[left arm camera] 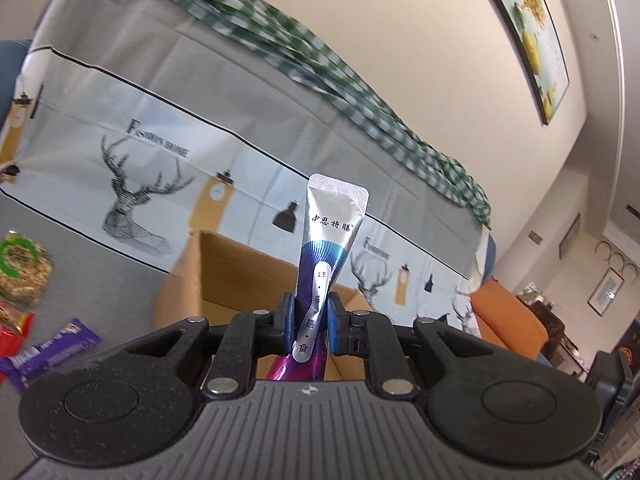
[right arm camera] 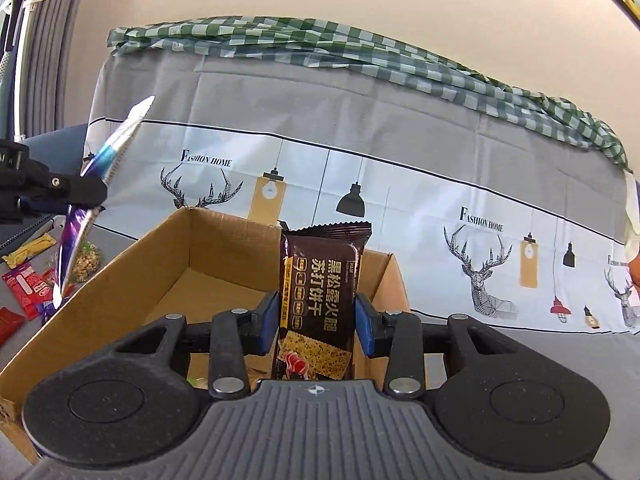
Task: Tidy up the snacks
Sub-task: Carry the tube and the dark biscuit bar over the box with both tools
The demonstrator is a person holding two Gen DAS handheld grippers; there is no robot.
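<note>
My left gripper (left arm camera: 311,322) is shut on a slim silver and purple stick pouch (left arm camera: 328,236), which stands upright between the blue pads in front of an open cardboard box (left arm camera: 224,268). In the right wrist view that same pouch (right arm camera: 116,144) and the left gripper (right arm camera: 86,194) appear at the far left, beside the box. My right gripper (right arm camera: 316,320) is shut on a dark brown cracker packet (right arm camera: 320,292), held upright over the cardboard box (right arm camera: 132,264). The box's floor looks mostly bare, with a scrap of something near its front.
Loose snacks lie on the grey cover left of the box: a granola bar (left arm camera: 22,272), a purple bar (left arm camera: 48,352), red packets (right arm camera: 28,290) and a yellow sachet (right arm camera: 30,252). A sofa back with a deer-print cover (right arm camera: 360,184) and a green checked cloth (right arm camera: 360,56) rises behind.
</note>
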